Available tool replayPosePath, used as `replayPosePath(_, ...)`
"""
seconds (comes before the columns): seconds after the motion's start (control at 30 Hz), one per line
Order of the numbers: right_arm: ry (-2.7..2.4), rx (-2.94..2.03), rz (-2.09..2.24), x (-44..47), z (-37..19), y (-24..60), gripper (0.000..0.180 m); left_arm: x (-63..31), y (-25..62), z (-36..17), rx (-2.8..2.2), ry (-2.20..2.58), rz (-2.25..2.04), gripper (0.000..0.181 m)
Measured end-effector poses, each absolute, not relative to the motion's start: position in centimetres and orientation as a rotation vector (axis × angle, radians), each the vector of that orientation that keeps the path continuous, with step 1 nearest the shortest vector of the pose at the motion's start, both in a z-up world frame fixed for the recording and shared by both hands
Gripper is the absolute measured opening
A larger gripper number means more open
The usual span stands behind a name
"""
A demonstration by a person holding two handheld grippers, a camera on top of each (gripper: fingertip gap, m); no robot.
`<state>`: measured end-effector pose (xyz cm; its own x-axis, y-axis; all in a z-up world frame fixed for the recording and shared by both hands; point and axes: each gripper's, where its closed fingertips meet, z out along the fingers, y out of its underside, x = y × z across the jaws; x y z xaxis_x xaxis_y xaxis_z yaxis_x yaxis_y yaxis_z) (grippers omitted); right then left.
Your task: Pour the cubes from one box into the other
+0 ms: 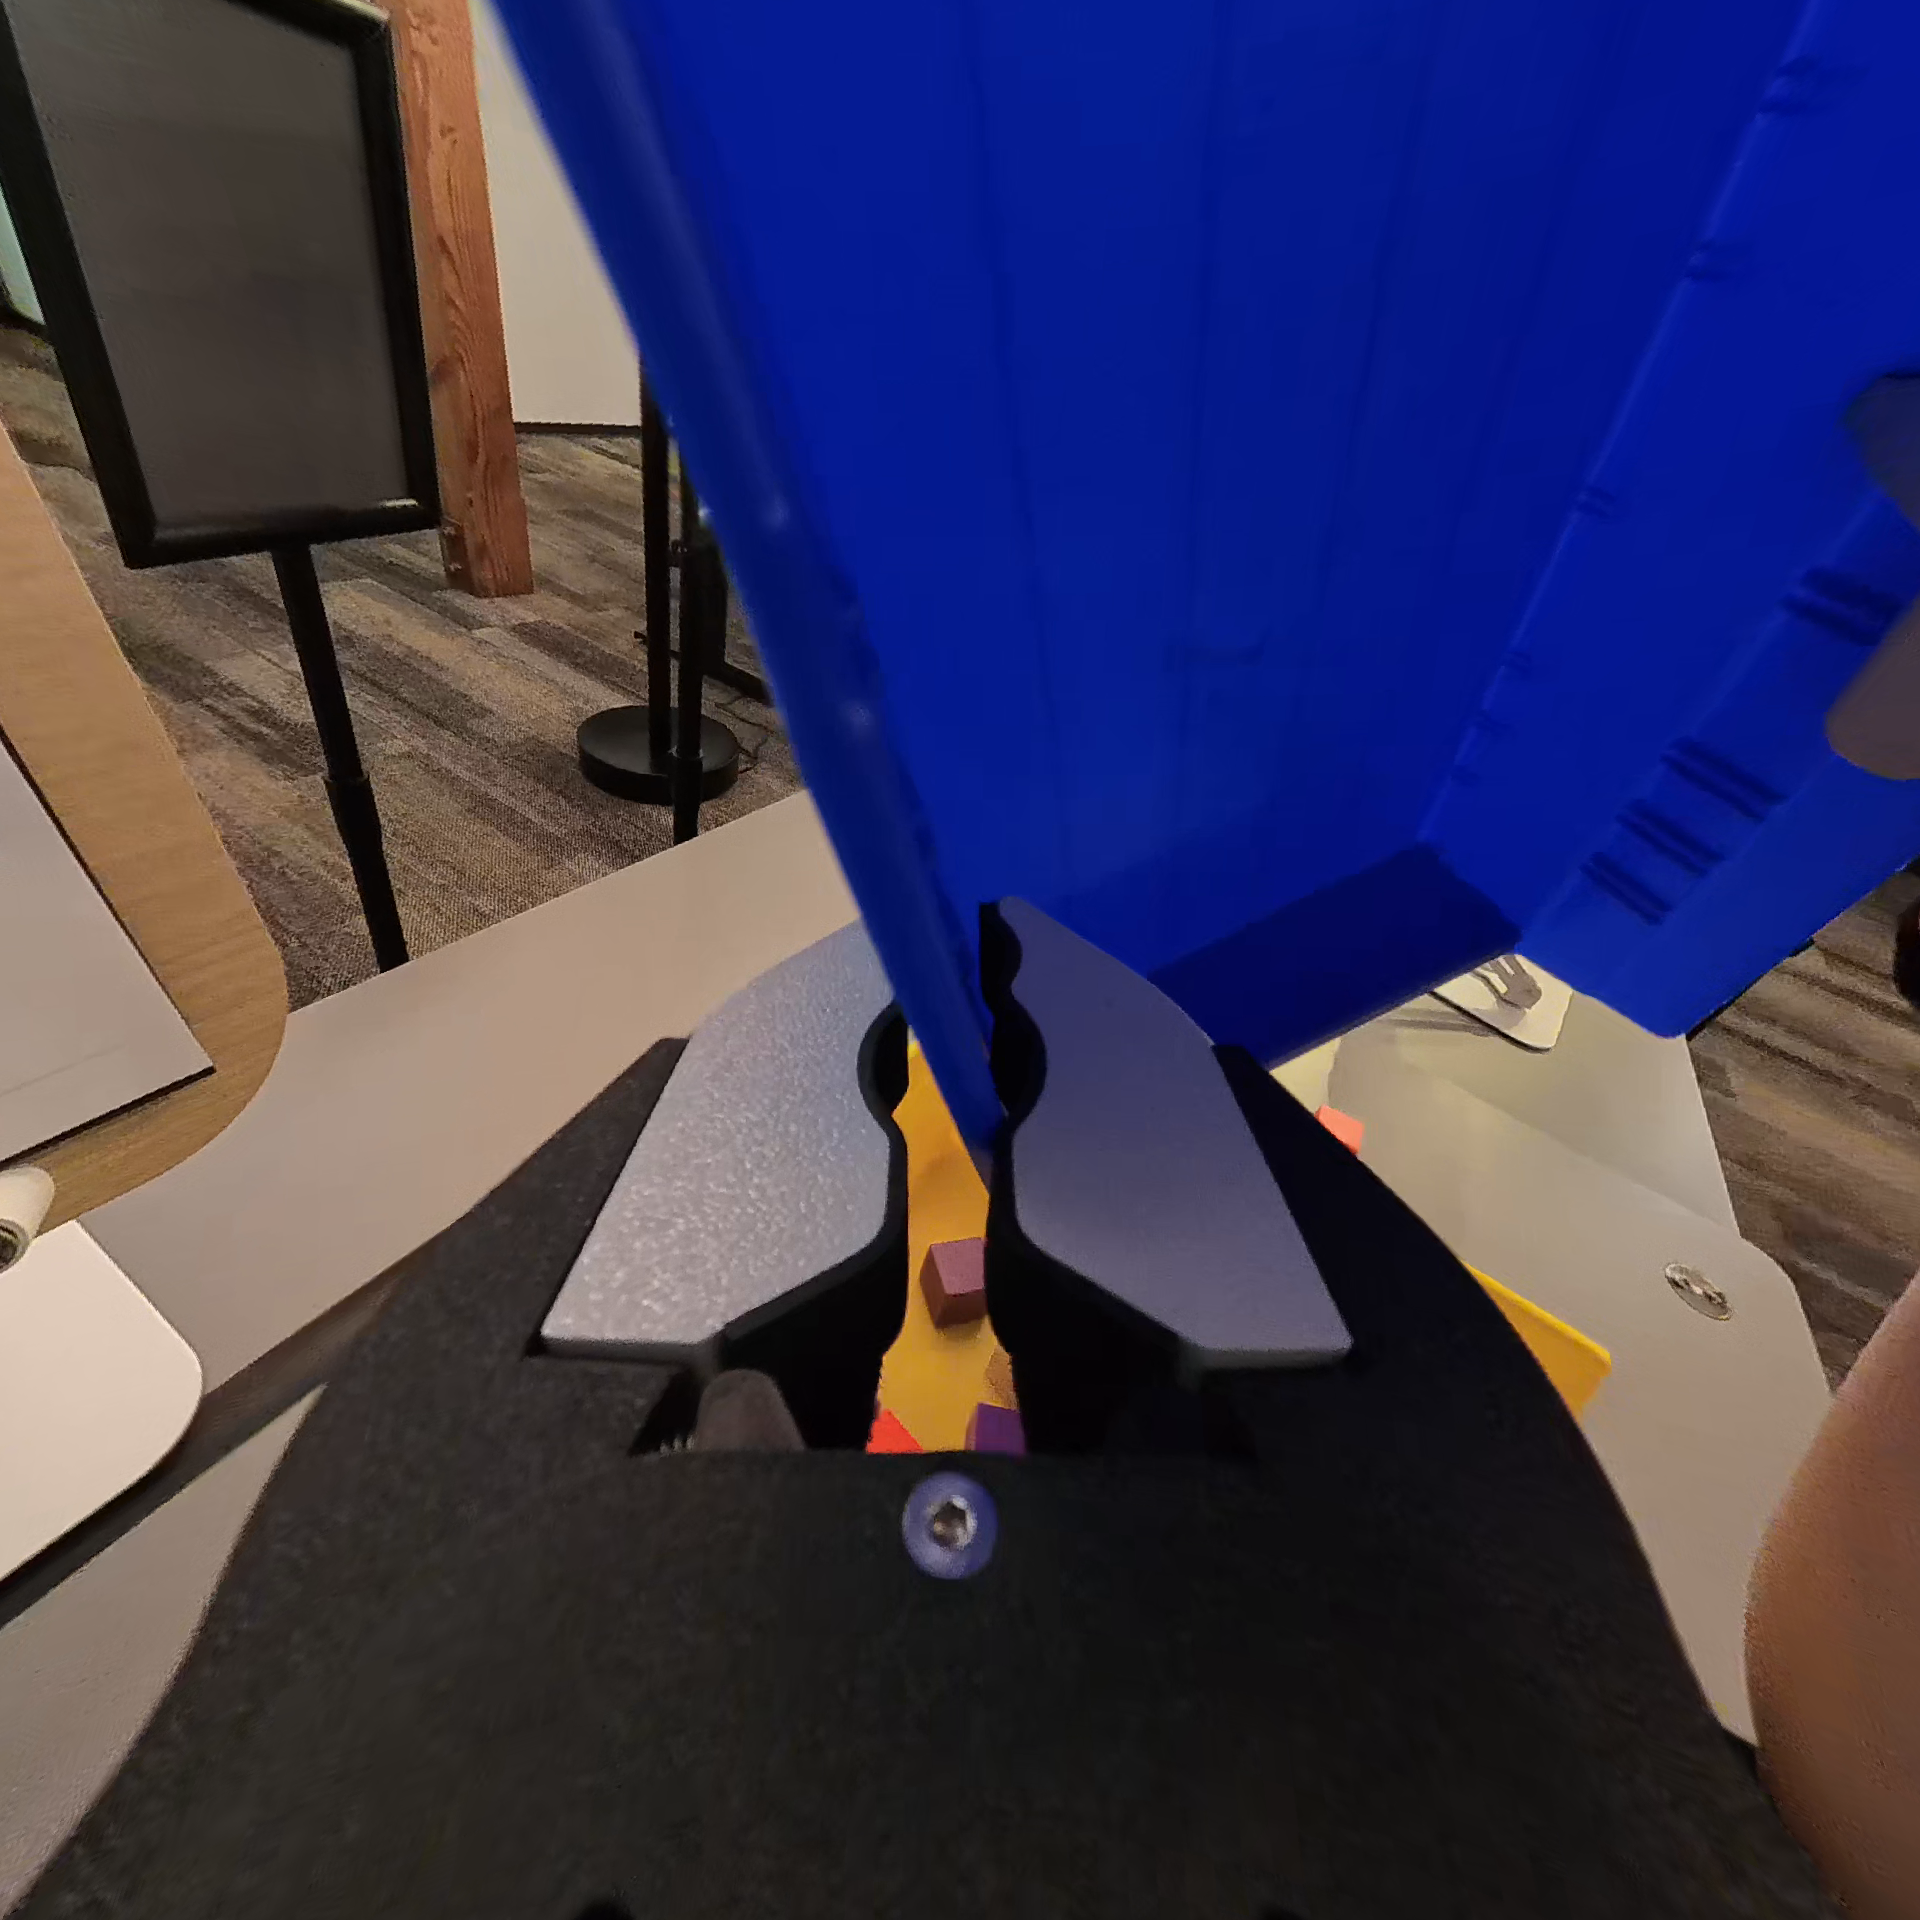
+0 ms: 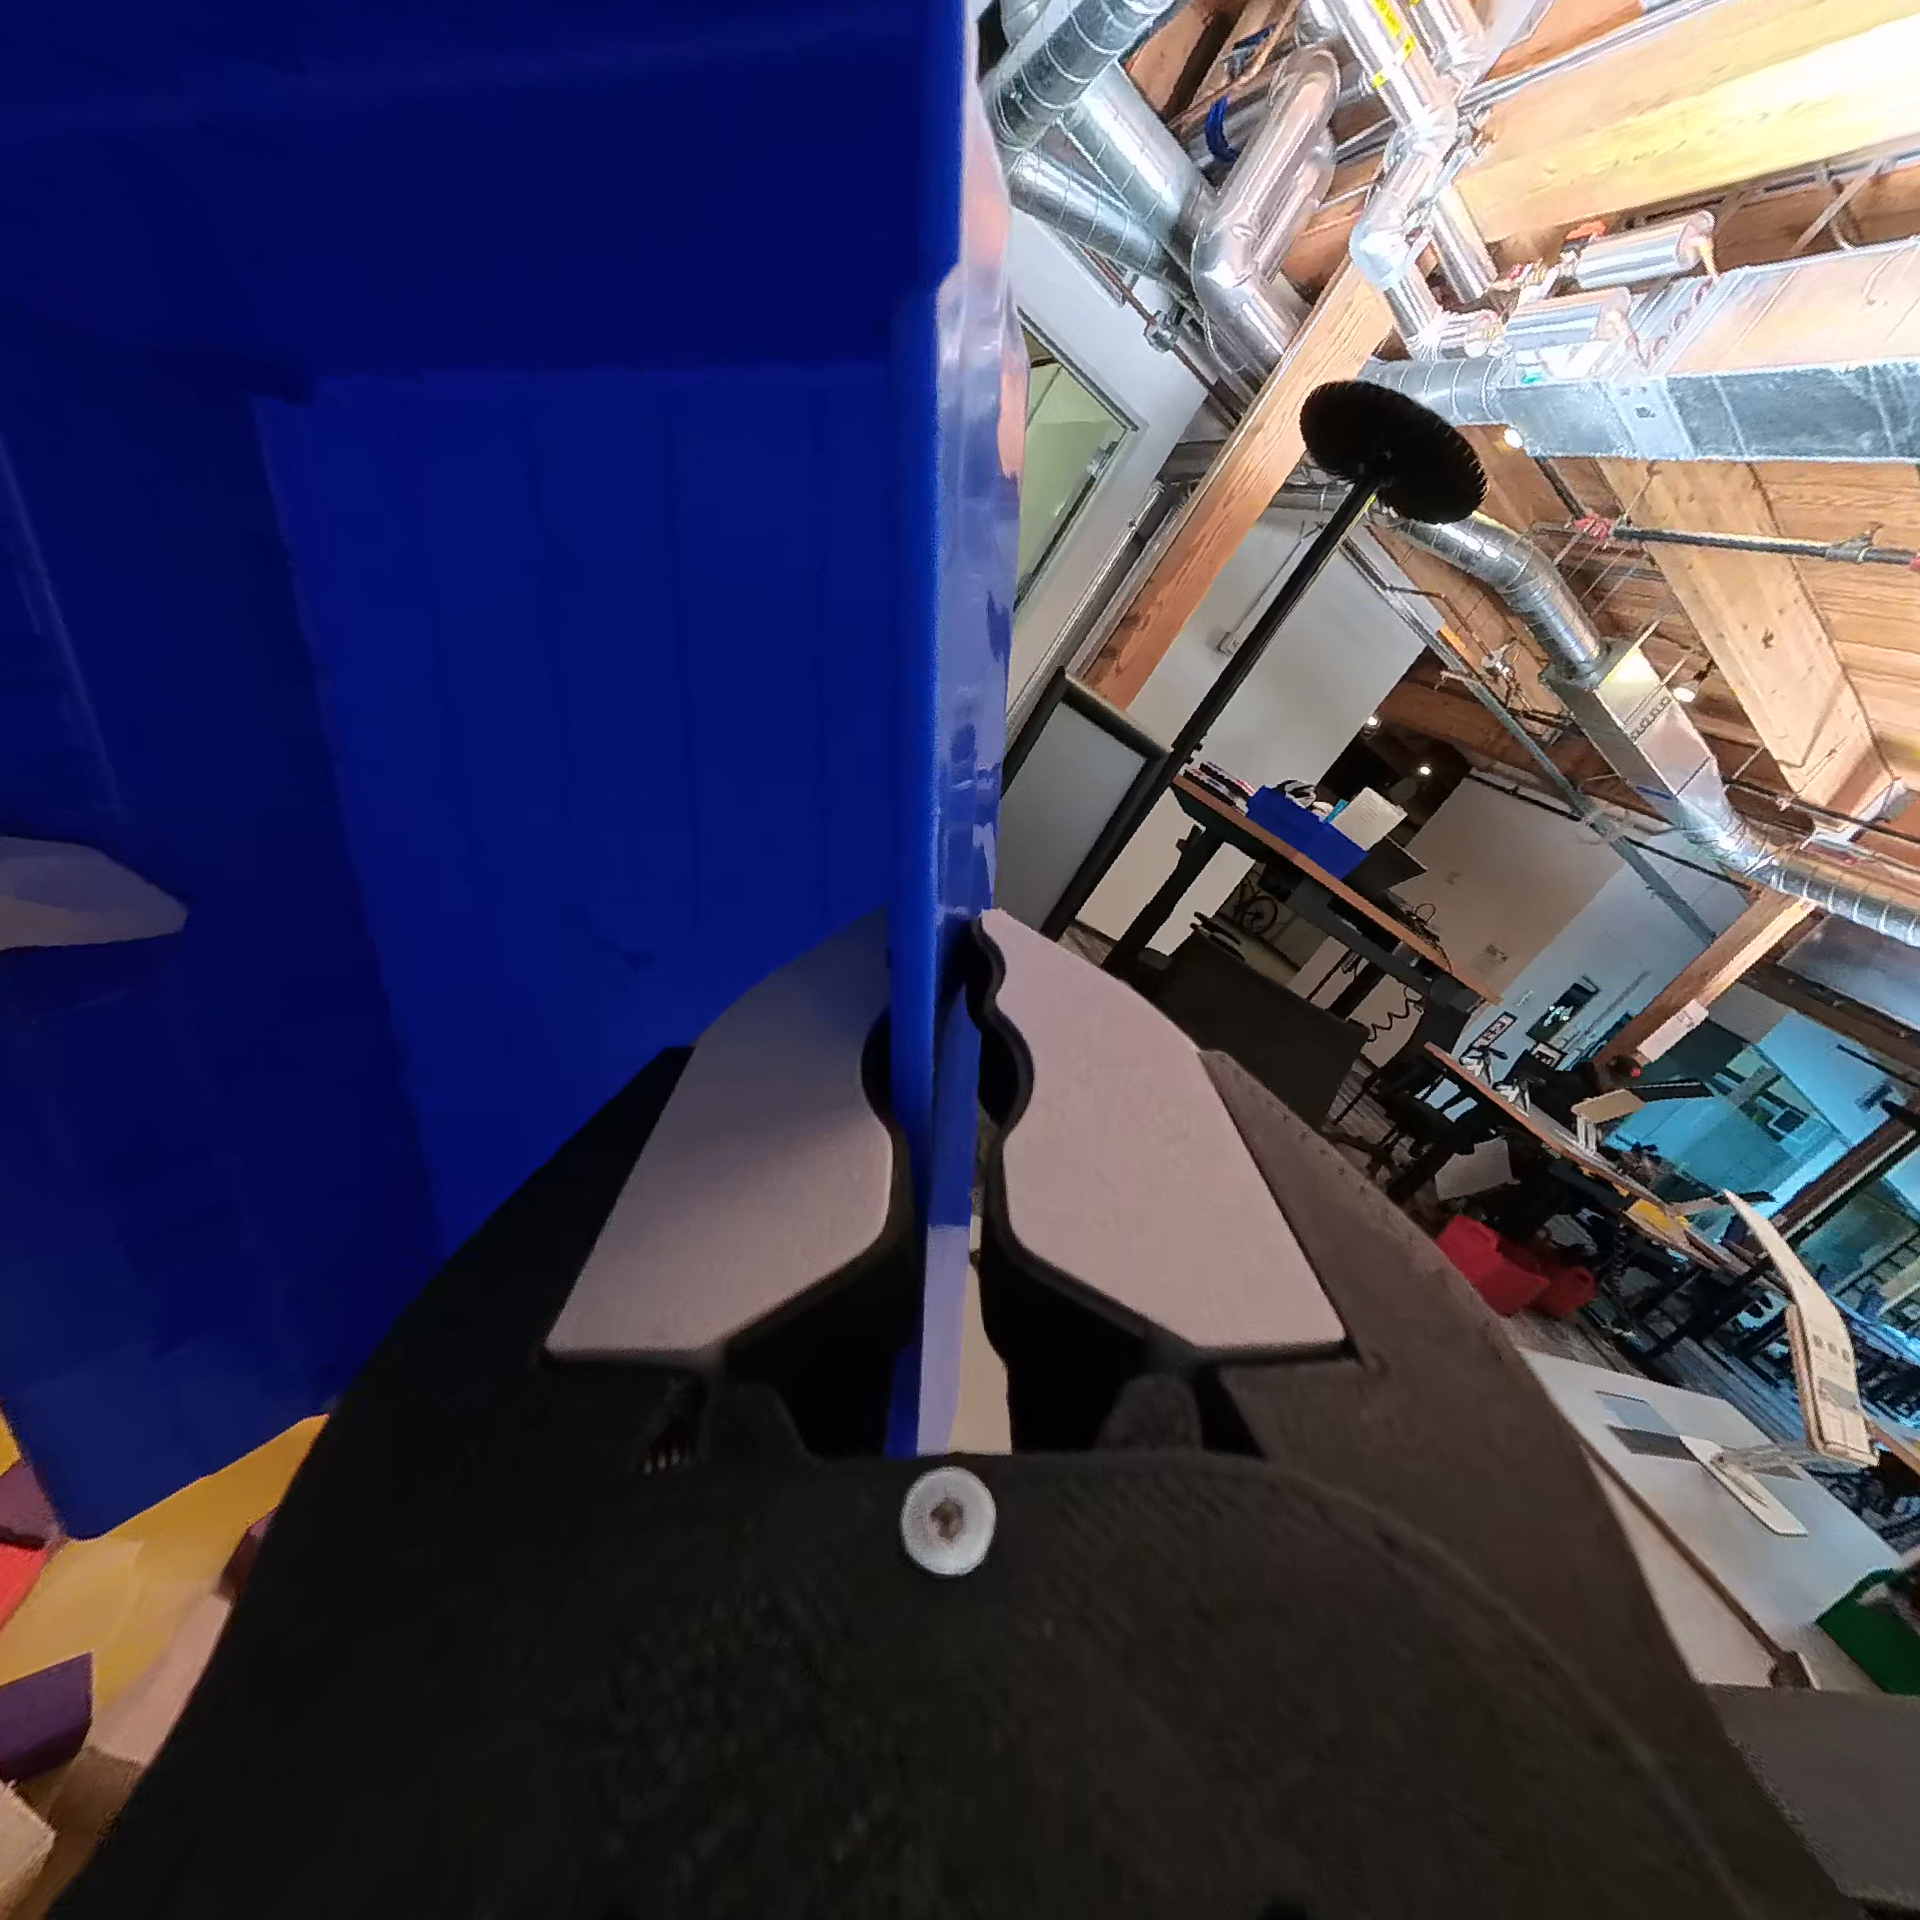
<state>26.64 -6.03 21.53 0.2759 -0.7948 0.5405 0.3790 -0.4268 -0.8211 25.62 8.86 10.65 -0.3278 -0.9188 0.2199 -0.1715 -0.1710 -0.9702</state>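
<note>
Left gripper (image 1: 951, 1023): clamped on one side wall of the blue box (image 1: 1195, 468).
Right gripper (image 2: 935, 1023): clamped on the opposite wall of the blue box (image 2: 571, 675).
Blue box: held aloft, tipped steeply ahead of both grippers.
Yellow box (image 1: 940, 1195): below the left gripper, on the grey table (image 1: 499, 1029).
Cubes (image 1: 954, 1280): maroon, purple and red, lying in the yellow box.

- The box (image 1: 1247, 468) is showing solid blue.
- The lower box (image 1: 940, 1195) is showing yellow.
- Cubes (image 1: 954, 1280) are appearing maroon, purple, red.
- Gripper fingers (image 1: 748, 1174) are showing speckled grey.
</note>
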Motion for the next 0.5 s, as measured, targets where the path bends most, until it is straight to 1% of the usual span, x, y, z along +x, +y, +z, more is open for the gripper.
replayPosePath(0.1, 0.454, -1.518, -1.367, 27.1, 21.2, -6.9, 0.005, 25.3, 7.9, 10.5, -1.335, 1.503, -1.559, 0.012)
replayPosePath(0.17, 0.526, -1.565, -1.354, 27.9, 20.7, -8.2, 0.003, 25.1, 6.4, 10.4, -1.357, 1.565, -1.603, 0.018)
replayPosePath(0.27, 0.619, -1.741, -1.226, 30.4, 19.9, -10.2, 0.005, 25.1, 3.6, 10.4, -1.368, 1.629, -1.714, 0.028)
replayPosePath(0.33, 0.683, -1.899, -1.078, 32.7, 19.4, -11.9, 0.005, 24.9, 1.0, 11.0, -1.341, 1.676, -1.888, 0.041)
replayPosePath(0.37, 0.725, -1.973, -0.985, 33.9, 19.0, -13.1, 0.006, 24.6, -0.2, 11.4, -1.315, 1.699, -1.985, 0.043)
replayPosePath(0.4, 0.778, -2.053, -0.884, 35.1, 18.2, -14.4, 0.005, 24.2, -1.2, 11.8, -1.291, 1.720, -2.077, 0.044)
replayPosePath(0.43, 0.843, -2.135, -0.767, 36.1, 17.0, -15.8, 0.005, 23.8, -1.9, 12.3, -1.267, 1.737, -2.159, 0.042)
replayPosePath(0.5, 1.004, -2.288, -0.522, 37.8, 13.7, -19.2, 0.007, 23.0, -2.4, 13.0, -1.246, 1.756, -2.249, 0.042)
